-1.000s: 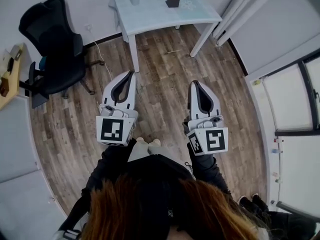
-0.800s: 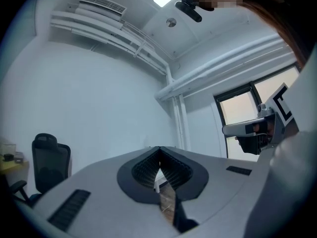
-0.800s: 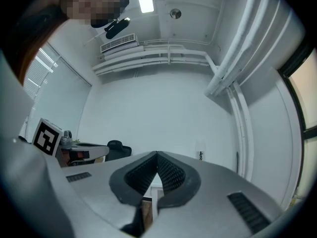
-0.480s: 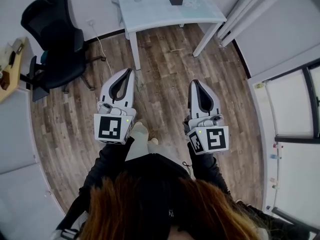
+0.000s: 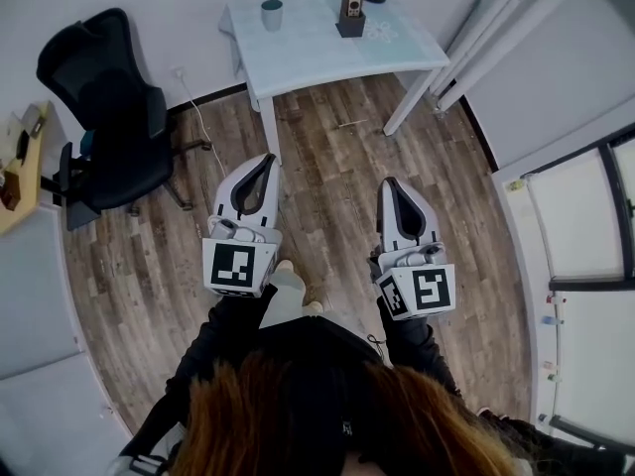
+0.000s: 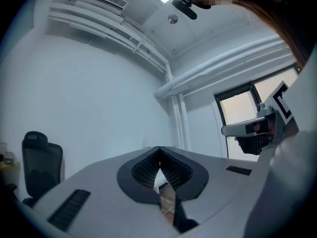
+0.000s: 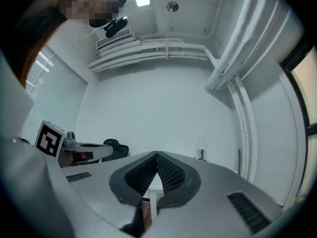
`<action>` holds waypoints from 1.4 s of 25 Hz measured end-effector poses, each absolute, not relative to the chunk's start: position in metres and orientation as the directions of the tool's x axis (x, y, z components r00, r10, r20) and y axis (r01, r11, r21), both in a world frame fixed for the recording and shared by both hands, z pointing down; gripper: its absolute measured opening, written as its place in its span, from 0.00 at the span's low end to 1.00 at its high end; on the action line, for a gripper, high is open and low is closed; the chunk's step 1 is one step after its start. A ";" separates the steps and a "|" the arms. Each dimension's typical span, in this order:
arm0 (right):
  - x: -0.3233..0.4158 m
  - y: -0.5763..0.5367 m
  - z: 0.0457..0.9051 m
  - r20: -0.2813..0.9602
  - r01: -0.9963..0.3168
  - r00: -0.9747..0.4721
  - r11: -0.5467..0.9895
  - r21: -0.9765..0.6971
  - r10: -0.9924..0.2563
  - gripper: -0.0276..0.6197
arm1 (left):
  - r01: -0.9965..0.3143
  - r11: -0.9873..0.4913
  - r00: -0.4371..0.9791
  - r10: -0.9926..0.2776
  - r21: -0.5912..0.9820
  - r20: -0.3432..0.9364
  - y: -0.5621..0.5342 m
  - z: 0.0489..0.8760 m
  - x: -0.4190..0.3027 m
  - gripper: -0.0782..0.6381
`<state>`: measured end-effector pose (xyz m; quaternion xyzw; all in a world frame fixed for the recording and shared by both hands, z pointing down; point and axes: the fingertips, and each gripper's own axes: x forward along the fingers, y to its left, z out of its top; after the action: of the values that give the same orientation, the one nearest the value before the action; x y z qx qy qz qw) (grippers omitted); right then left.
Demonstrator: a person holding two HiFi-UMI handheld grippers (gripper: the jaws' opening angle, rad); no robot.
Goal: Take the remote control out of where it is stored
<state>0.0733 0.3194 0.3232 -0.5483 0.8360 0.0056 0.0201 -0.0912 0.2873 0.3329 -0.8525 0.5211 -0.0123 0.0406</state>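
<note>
**Both shut, nothing held**

My left hand-held gripper (image 5: 268, 158) and my right hand-held gripper (image 5: 389, 181) are both clenched tight, with nothing in them. They hang side by side over the brown wooden floor (image 5: 327, 147). The white bench (image 5: 298, 53) is ahead, well apart from them. On it stands a small dark box (image 5: 349, 20) with something pale inside. That may be the remote control, but it is too small to tell.

Left tongs (image 5: 269, 159), right tongs (image 5: 390, 182) advanced toward table (image 5: 298, 58).
</note>
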 end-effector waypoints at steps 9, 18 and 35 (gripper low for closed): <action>0.046 0.250 0.311 -0.058 -0.940 -0.339 0.340 0.000 -0.939 0.06 | -0.858 -0.504 0.510 -0.858 -0.094 -0.058 0.216 0.321 -0.116 0.11; 0.034 0.202 0.310 -0.054 -0.959 -0.285 0.285 0.005 -0.957 0.06 | -0.836 -0.542 0.547 -0.835 -0.080 -0.055 0.167 0.324 -0.135 0.11; 0.002 0.158 0.325 -0.004 -0.936 -0.351 0.351 0.003 -0.936 0.06 | -0.857 -0.514 0.515 -0.857 -0.031 -0.036 0.133 0.343 -0.159 0.11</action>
<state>0.0018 0.1585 0.3253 -0.5697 0.8218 0.0026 0.0009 -0.1589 0.1325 0.3428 -0.8699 0.4926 0.0079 0.0224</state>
